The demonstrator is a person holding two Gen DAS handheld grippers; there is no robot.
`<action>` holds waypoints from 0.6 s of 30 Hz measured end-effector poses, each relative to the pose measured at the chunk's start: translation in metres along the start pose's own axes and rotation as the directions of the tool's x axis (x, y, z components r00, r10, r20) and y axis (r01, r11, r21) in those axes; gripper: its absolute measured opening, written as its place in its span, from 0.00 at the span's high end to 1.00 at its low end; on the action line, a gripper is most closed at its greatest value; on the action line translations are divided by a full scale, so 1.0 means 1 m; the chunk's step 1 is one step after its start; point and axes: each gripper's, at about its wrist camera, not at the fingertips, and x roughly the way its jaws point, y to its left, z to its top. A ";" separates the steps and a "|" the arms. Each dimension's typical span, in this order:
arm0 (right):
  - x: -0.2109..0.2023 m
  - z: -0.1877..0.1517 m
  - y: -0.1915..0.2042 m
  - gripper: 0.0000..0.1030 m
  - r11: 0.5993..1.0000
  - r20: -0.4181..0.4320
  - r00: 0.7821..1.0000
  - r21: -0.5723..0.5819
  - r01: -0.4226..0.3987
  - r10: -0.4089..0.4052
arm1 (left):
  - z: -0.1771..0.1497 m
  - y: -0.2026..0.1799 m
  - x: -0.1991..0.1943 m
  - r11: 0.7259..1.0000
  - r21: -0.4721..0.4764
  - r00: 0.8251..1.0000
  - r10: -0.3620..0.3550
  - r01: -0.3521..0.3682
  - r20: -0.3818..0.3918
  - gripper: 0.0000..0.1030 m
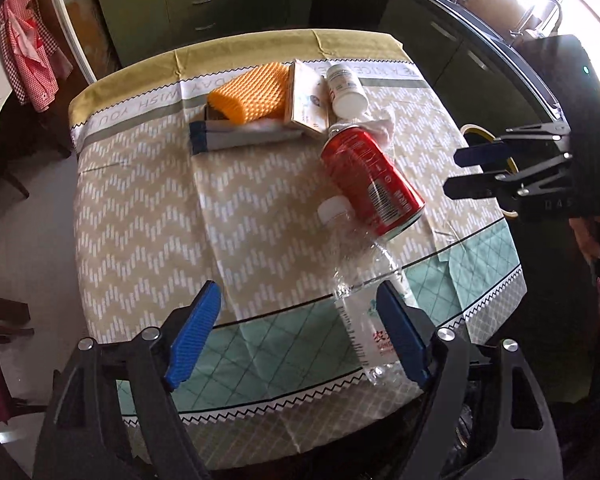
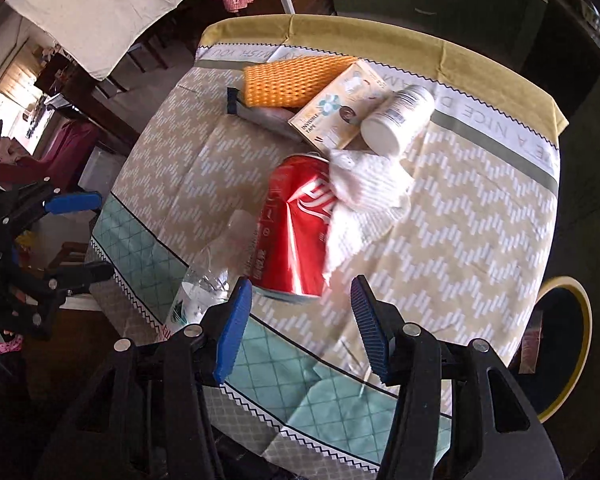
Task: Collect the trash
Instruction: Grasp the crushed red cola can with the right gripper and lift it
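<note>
Approach step, nothing grabbed yet: left gripper w/ jaws apart & empty above the table's near edge, right gripper also apart & empty. Trash sits mid-table: red can on its side, touching the clear bottle & crumpled tissue. Next prob. needs one gripper lowered to straddle the can or bottle, then closed.

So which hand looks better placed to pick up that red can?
Probably the right hand-held gripper: its open jaws sit just short of the red can. The left hand-held gripper is open nearer the clear bottle.
</note>
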 end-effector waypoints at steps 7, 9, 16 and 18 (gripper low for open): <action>0.034 0.030 0.019 0.50 0.997 -0.108 0.991 0.016 0.076 -0.074 | -0.016 0.010 -0.001 1.000 -0.001 1.000 -0.004 0.004 0.001 0.25; 0.043 0.033 0.021 0.52 0.995 -0.133 0.987 0.023 0.093 -0.090 | -0.018 0.012 0.000 1.000 0.003 1.000 -0.004 0.004 0.003 0.25; 0.067 0.043 0.024 0.52 0.986 -0.180 0.972 0.035 0.162 -0.153 | -0.022 0.018 0.002 1.000 0.005 1.000 -0.023 0.023 0.003 0.24; 0.073 0.046 0.025 0.52 0.983 -0.187 0.967 0.031 0.181 -0.172 | -0.023 0.019 0.002 1.000 0.004 1.000 -0.026 0.026 0.005 0.24</action>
